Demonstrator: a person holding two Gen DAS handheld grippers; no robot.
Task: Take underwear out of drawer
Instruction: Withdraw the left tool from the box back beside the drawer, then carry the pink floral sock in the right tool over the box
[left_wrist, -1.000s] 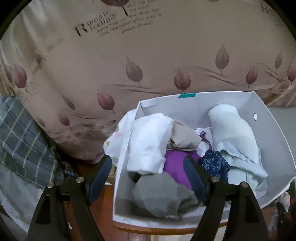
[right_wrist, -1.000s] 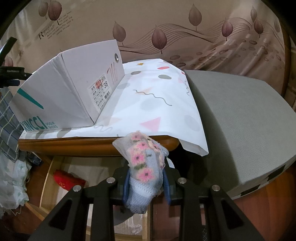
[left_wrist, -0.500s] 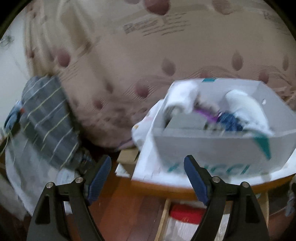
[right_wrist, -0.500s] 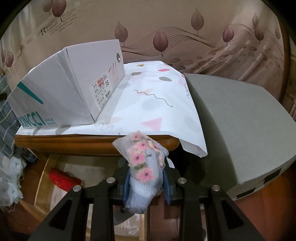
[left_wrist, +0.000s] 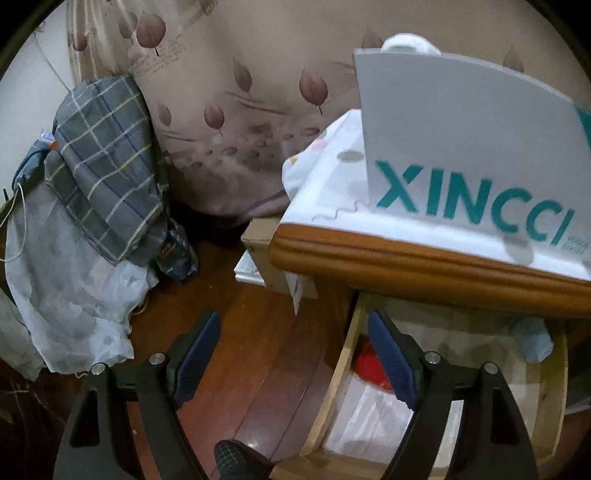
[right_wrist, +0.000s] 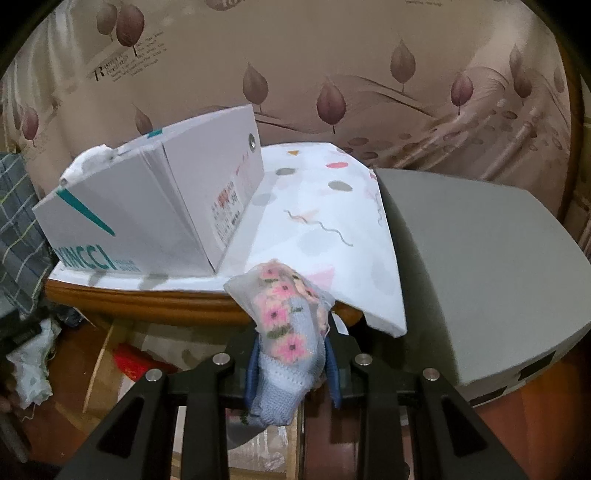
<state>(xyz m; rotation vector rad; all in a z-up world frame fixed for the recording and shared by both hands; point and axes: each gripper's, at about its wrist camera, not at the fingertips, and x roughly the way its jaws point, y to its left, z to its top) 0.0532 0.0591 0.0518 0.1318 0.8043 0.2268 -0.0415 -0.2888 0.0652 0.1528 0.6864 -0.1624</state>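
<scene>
Down from above the shoe box has come the left gripper (left_wrist: 293, 356), and now it hangs low in front of the open drawer (left_wrist: 334, 387) under the wooden table top (left_wrist: 424, 264). A second ago it looked into the box from above; now it sees the box's side with big green letters. Its blue fingers (left_wrist: 197, 356) are spread wide with nothing between them. One finger is over the wood floor (left_wrist: 240, 332) and the other is over the drawer. Far left, a checked cloth (left_wrist: 103, 162) lies on a pile, well apart from the gripper. Inside the drawer there is something red (left_wrist: 369, 363), a white cloth (left_wrist: 373, 421) and a pale blue thing (left_wrist: 532, 338) near the back. I cannot tell which of these is underwear. I think the left gripper is getting ready to reach in for another piece. Over on the right, the right gripper (right_wrist: 291, 363) has lifted a little. It pinches a pale blue piece of underwear with pink flowers (right_wrist: 286, 332) between its fingers. That piece is already out of the drawer, held up in front of the table edge, near the shoe box (right_wrist: 147, 210) and the dotted sheet (right_wrist: 325, 221). It probably needs a place to be put down.
</scene>
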